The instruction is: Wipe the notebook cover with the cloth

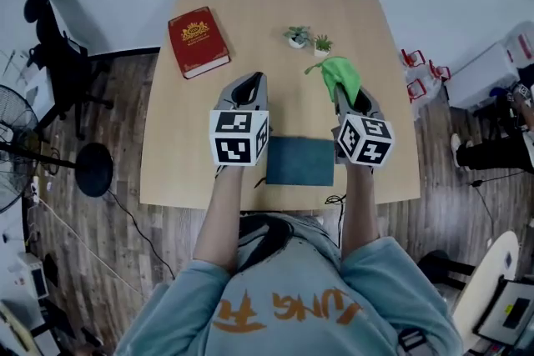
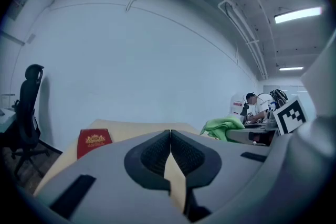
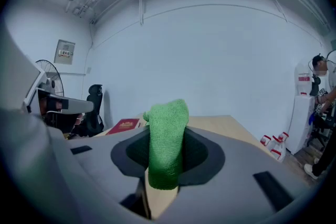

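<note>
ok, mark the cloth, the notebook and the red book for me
cloth [image 1: 342,76]: head view, middle of the bunched green fabric.
notebook [image 1: 300,161]: head view, centre of the dark teal cover.
red book [image 1: 198,42]: head view, centre of the front cover.

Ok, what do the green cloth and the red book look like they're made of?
The green cloth: probably microfibre or terry, matte, with a nubby looped weave. The red book: seemingly a stiff board cover, smooth, with gold stamped ornament; exact material unclear.

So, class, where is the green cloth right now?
Head view: the green cloth is pinched in the right gripper, right of table centre, beside the small plants.
</note>
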### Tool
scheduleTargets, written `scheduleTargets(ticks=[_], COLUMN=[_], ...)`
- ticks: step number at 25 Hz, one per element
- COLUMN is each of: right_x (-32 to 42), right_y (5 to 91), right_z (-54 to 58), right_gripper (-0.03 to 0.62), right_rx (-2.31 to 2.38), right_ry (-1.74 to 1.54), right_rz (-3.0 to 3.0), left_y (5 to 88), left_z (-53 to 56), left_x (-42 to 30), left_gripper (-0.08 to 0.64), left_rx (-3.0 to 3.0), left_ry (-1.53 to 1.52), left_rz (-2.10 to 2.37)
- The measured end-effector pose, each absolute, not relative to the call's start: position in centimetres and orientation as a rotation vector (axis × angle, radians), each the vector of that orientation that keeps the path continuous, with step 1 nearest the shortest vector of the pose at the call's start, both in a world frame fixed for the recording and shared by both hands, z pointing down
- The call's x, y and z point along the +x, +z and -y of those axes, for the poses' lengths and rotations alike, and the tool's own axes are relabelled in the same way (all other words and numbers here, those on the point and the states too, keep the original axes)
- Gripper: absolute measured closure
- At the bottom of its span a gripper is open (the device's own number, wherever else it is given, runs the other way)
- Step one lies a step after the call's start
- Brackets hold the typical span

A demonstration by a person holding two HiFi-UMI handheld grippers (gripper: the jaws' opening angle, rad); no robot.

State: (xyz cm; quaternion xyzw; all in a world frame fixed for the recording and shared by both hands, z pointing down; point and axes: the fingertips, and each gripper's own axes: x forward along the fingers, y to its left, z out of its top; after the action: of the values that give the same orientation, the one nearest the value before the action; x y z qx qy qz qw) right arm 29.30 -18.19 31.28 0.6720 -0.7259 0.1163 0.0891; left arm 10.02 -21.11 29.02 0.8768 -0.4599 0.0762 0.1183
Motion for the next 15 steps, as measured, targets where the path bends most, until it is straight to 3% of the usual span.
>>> scheduleTargets(ticks=[8, 15], right_x=[25.2, 23.1], right_y=[22.2, 20.7], right_z=[18.8, 18.3], right_gripper=[0.485, 0.484], right_rx=[2.024, 2.036], right_ry=[0.084, 0.041], right_rz=[2.299, 2.315], left_y=[21.1, 19.4], left_z=[21.3, 20.7], left_x=[5.3, 3.7], left_gripper=[0.540, 0.540], left_rx=[2.649, 2.695], left_ry=[0.032, -0.017], left_rz=[1.526, 1.539])
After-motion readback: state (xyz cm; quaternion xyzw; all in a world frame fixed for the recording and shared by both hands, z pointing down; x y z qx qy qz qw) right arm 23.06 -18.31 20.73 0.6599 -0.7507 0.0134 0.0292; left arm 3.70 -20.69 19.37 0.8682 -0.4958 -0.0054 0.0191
